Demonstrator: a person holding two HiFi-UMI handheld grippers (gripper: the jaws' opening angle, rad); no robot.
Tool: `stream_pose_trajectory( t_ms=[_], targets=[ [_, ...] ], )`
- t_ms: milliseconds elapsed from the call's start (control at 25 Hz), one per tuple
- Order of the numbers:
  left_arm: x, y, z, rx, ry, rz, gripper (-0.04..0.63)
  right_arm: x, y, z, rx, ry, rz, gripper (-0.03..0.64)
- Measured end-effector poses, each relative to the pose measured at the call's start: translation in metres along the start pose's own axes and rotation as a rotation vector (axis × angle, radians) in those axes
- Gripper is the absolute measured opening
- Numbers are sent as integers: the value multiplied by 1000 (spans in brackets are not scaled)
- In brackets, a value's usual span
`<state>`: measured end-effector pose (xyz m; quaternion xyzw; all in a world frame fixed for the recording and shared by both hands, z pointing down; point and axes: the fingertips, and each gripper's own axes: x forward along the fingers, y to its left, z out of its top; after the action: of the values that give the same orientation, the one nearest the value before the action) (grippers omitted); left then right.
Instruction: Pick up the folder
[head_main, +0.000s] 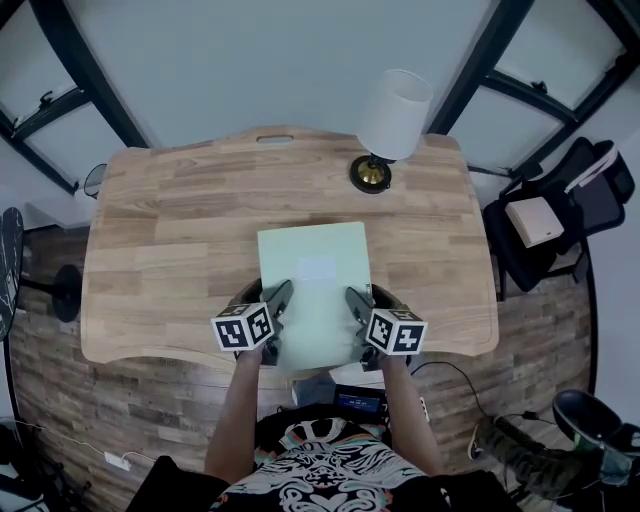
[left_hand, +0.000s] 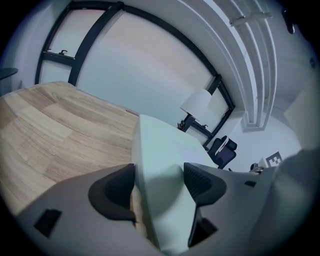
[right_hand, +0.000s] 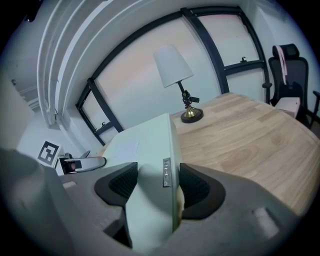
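From the head view alone: pale green folder (head_main: 315, 290) at the near middle of the wooden counter (head_main: 160, 240), left edge clamped in the left tool (head_main: 280, 298), right edge in the right tool (head_main: 355, 300). Only in the right gripper view: small metal tab (right_hand: 166, 172) on the folder's edge, print unreadable. Pale label (head_main: 316, 268) on the cover, no writing legible. Farther back, white-shaded lamp (head_main: 393, 115); beside the counter, black chair (head_main: 560, 215).

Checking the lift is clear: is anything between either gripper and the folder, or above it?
Nothing visible. The left gripper and right gripper each clamp the folder directly at its near end; the lamp stands apart, beyond its far edge.
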<state>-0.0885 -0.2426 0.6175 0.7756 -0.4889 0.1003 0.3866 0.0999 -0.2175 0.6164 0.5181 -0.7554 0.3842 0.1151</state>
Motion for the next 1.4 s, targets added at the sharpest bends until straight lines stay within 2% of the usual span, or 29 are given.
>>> stream_pose_trajectory(
  t_ms=[360,1080,1400],
  targets=[
    [-24,-10,10,-4,-60,-5,295,-21,23,15,-85,-61,3,256],
    [-79,-28,48,32,-184,-4,295,-54,70,39,-137,-177,51,256],
    [-93,-36,63,43,-232,-3,295,-66,80,46,-126,-214,62,256]
  ],
)
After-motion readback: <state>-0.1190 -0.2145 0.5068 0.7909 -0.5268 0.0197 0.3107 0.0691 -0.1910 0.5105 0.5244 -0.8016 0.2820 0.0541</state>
